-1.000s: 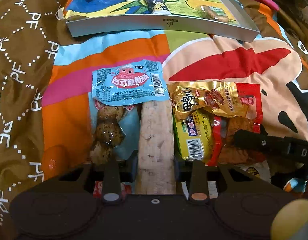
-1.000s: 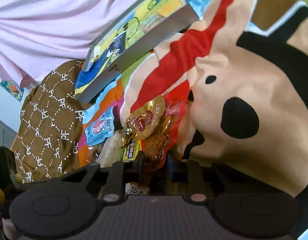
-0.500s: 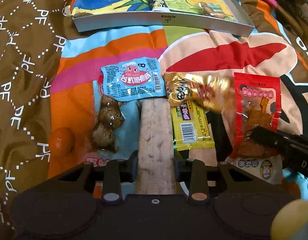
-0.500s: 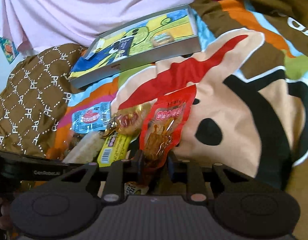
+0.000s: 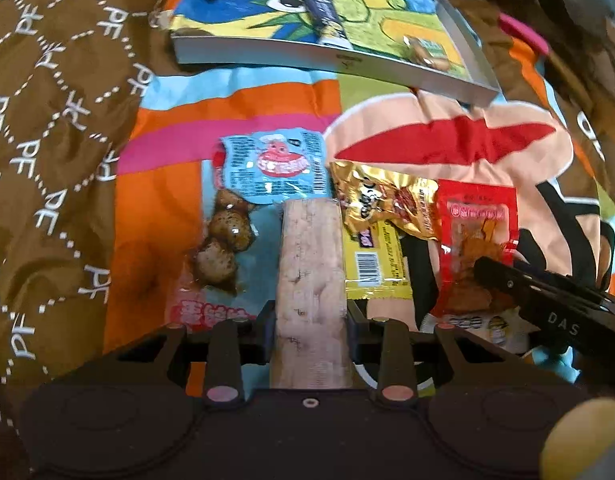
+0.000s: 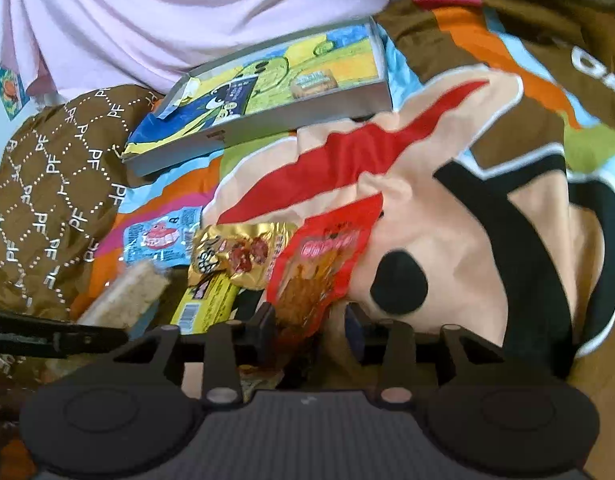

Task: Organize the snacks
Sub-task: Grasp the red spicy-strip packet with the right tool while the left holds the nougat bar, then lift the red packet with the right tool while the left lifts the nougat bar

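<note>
My left gripper (image 5: 310,316) is shut on a pale rice-cake bar (image 5: 310,264), held above the bedspread. My right gripper (image 6: 309,324) is shut on a red snack packet (image 6: 319,268), which also shows in the left wrist view (image 5: 477,236). Under them lie a blue packet (image 5: 273,166), a gold packet (image 5: 383,200), a yellow bar (image 5: 377,268) and a clear pack of brown eggs (image 5: 223,248). A shallow grey tray (image 5: 327,54) with a cartoon lining lies beyond; it holds a dark bar (image 5: 325,20) and a small biscuit pack (image 5: 427,50).
Everything rests on a rumpled, colourful cartoon bedspread (image 5: 447,144) with a brown patterned part (image 5: 47,120) on the left. A person in a pink shirt (image 6: 167,12) sits behind the tray. My right gripper's black arm (image 5: 547,308) crosses the lower right of the left wrist view.
Both grippers have lifted with their snacks. The red packet came away from the gold packet and yellow bar to the right. The tray now looks nearer in the right view.
</note>
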Motion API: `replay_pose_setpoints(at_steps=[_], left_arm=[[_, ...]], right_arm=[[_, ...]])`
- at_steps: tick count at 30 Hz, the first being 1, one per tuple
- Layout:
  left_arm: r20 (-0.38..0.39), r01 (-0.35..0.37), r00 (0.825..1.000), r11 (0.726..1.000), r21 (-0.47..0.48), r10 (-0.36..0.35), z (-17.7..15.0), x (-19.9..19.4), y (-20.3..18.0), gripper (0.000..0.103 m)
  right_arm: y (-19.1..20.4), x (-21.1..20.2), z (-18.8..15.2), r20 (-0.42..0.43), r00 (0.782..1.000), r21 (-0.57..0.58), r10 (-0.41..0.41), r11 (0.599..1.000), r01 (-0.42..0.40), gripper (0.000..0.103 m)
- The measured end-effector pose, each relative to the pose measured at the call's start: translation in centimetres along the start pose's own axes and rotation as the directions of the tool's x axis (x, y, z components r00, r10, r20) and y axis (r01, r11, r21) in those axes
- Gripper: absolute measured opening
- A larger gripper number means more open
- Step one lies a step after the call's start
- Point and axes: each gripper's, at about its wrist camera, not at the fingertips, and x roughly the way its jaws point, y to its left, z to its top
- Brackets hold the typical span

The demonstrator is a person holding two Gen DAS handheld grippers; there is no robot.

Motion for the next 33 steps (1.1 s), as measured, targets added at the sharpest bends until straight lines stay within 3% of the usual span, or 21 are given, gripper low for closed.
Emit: replay_pose_setpoints(at_steps=[4, 10, 23, 33], left_arm=[[0.02, 0.0, 1.0, 0.999, -0.045, 0.001, -0.4, -0.2, 0.8, 0.035], [0.041, 0.007, 0.999, 0.999, -0.036, -0.005, -0.5, -0.2, 1.0, 0.035], [0.107, 0.02, 0.994, 0.999, -0.045, -0.015, 0.2, -0.9, 0.7, 0.035], [0.116, 0.037, 0.993, 0.999, -0.033, -0.033, 0.3, -0.7, 0.7, 0.035]], right_arm=[[0.7, 1.0, 0.3, 0.013, 1.0, -0.048, -0.016, 0.999, 0.017, 0.052], [1.1, 1.0, 0.4, 0.038, 0.999, -0.064, 0.012, 0.998, -0.009, 0.054], [-0.6, 0.3, 1.1, 0.074, 0.987, 0.087, 0.141, 0.985, -0.147, 0.06], [-0.9, -0.3, 1.1, 0.122, 0.96, 0.166, 0.253, 0.948, -0.271, 0.065]])
